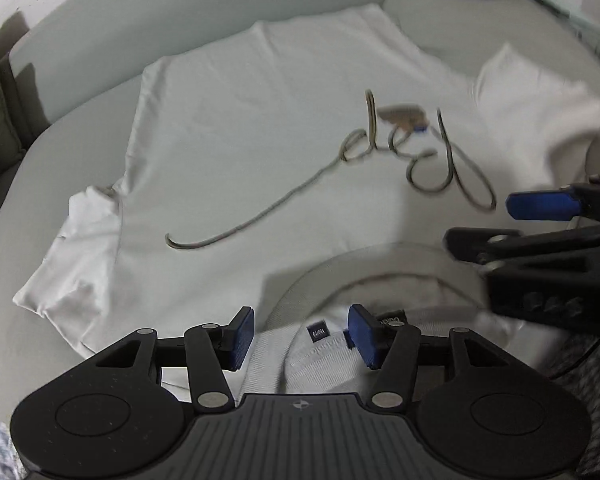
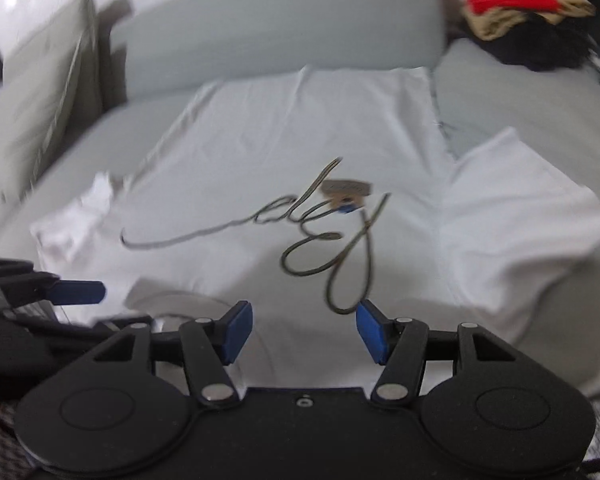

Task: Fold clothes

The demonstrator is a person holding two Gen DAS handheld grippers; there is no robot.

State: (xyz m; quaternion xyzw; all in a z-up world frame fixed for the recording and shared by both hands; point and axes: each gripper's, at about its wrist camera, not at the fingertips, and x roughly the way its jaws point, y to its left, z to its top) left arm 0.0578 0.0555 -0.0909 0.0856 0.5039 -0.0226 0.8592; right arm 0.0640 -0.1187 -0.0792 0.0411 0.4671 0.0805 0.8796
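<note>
Jaws of both the left gripper (image 1: 302, 336) and right gripper (image 2: 304, 330) stand apart near the collar (image 1: 380, 264) of a white T-shirt (image 1: 260, 140) lying flat on the sofa (image 2: 280, 28); probably sleeves get folded next.

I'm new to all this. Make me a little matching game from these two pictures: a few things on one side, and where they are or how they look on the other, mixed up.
Things:
1. white T-shirt
2. collar
3. pile of clothes
4. left tool

Descriptions:
A. red, tan and black, at the far right corner
B. open, blue pads apart, over the neck labels
C. spread flat, script lettering on the front
D. ribbed curve at the shirt's near edge

Pairs: 1-C, 2-D, 3-A, 4-B
</note>
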